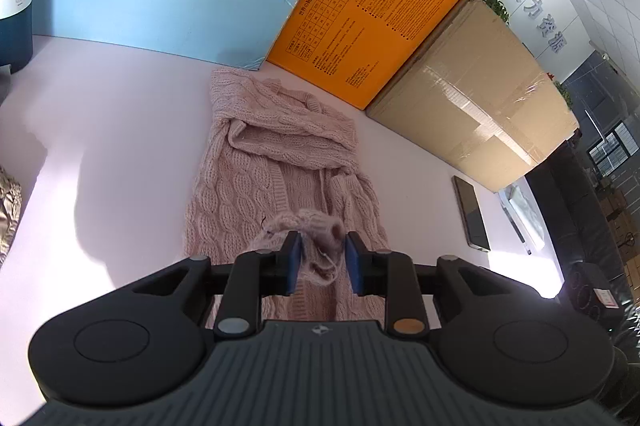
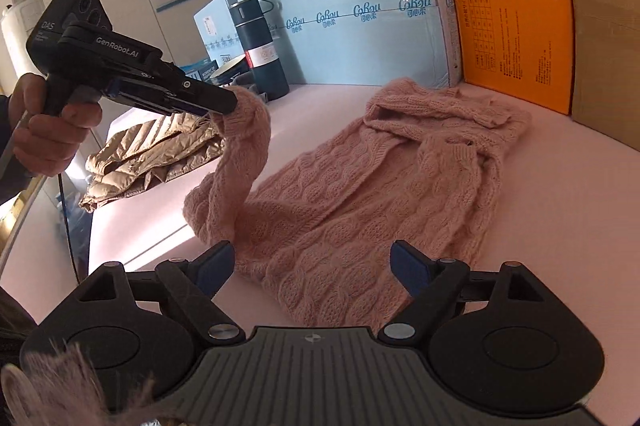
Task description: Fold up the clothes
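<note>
On the pale surface (image 2: 560, 210), going left to right, a crumpled tan jacket (image 2: 148, 154) lay near the edge, then a dark flask (image 2: 262, 54) stood with its lid on, in front of a light blue box (image 2: 360, 38). An orange box (image 2: 508, 6) and a taped brown box (image 1: 472, 102) followed, all shut, contents hidden. The pink cable-knit sweater (image 2: 360, 194) lay lengthwise in the middle of the surface, folded narrow, hood bunched towards the boxes. The left tool (image 2: 220, 106) pinched a sleeve (image 2: 244, 154) and held it lifted off the surface. The right tool (image 2: 312, 266) was spread wide over the sweater's near end, pressing nothing.
</note>
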`<state>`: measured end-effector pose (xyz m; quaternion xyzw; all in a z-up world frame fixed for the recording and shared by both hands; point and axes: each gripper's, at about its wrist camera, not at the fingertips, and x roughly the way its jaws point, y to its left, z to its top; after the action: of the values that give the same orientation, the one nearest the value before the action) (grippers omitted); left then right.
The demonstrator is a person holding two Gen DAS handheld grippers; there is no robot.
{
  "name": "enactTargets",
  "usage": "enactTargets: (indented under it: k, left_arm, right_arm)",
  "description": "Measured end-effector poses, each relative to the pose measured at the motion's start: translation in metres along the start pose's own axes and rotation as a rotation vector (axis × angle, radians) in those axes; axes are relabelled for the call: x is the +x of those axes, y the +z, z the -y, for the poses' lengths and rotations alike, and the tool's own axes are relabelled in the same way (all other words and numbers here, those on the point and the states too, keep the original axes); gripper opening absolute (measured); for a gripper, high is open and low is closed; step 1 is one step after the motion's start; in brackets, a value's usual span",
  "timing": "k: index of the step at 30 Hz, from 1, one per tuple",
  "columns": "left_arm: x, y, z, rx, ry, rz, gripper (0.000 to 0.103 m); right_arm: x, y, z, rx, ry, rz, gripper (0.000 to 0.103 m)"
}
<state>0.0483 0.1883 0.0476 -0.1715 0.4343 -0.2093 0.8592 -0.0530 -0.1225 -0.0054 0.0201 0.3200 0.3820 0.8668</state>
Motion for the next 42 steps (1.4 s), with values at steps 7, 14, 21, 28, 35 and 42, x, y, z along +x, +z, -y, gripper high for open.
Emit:
enactTargets:
  k: [7,14,21,28,35,42]
  left_arm:
    - [0.018,0.079,0.000,0.111,0.059,-0.006,0.063]
    - [0.006,0.171,0.005,0.296,0.165,0.061,0.084]
    - [0.068,0.169,-0.034,0.258,0.144,-0.030,0.087]
    - [0.148,0.148,-0.062,0.186,0.107,-0.121,0.087]
    - [0.196,0.144,-0.075,0.124,0.111,-0.158,0.087]
    - [0.203,0.139,-0.052,0.306,0.137,-0.119,0.069]
  right_arm:
    - [-0.035,0.056,0.048,-0.018,-0.142,0.001,0.084]
    - [-0.066,0.156,0.097,-0.056,-0.188,-0.004,0.084]
    - [-0.023,0.183,0.148,0.142,-0.080,0.029,0.103]
    - [0.065,0.135,0.207,0.371,-0.059,-0.025,0.103]
    - [0.117,0.102,0.238,0.447,-0.066,-0.012,0.101]
    - [0.140,0.107,0.214,0.214,-0.036,-0.046,0.068]
